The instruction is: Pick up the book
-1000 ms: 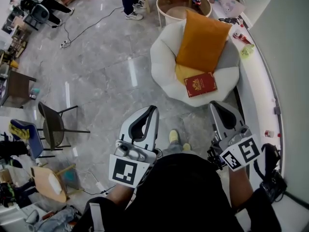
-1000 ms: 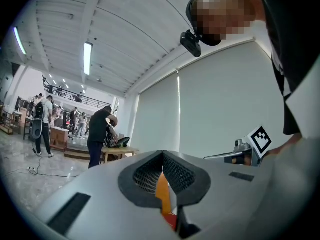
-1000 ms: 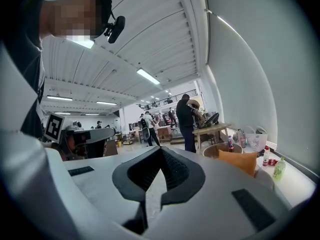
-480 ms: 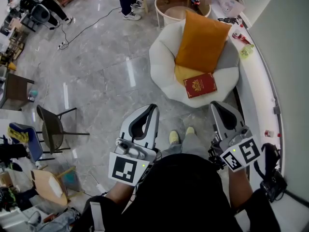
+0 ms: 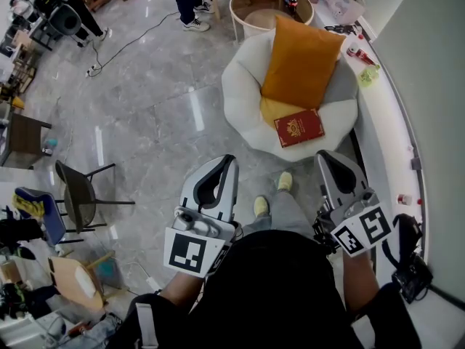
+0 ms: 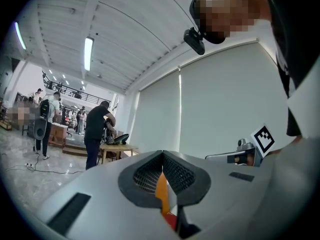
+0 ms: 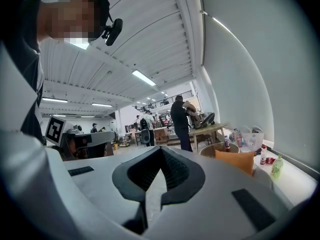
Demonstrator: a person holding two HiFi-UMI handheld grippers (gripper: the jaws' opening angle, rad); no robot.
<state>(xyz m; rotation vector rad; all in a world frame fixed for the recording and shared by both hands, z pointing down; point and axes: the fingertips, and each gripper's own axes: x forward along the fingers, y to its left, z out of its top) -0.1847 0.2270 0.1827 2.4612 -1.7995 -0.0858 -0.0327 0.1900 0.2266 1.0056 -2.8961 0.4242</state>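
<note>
Grippers sit nearest: the left gripper and the right gripper both point forward, each with its jaws pressed together and nothing between them. Ahead of both, just left of the right gripper's line and apart from either tip, the book lies flat, red cover up, on the seat of a white armchair. It rests against a yellow cushion, and an orange cushion leans on the backrest beyond. As I judge it, the pick-up has not begun: closing in, opening a gripper, clamping the book and lifting all remain.
</note>
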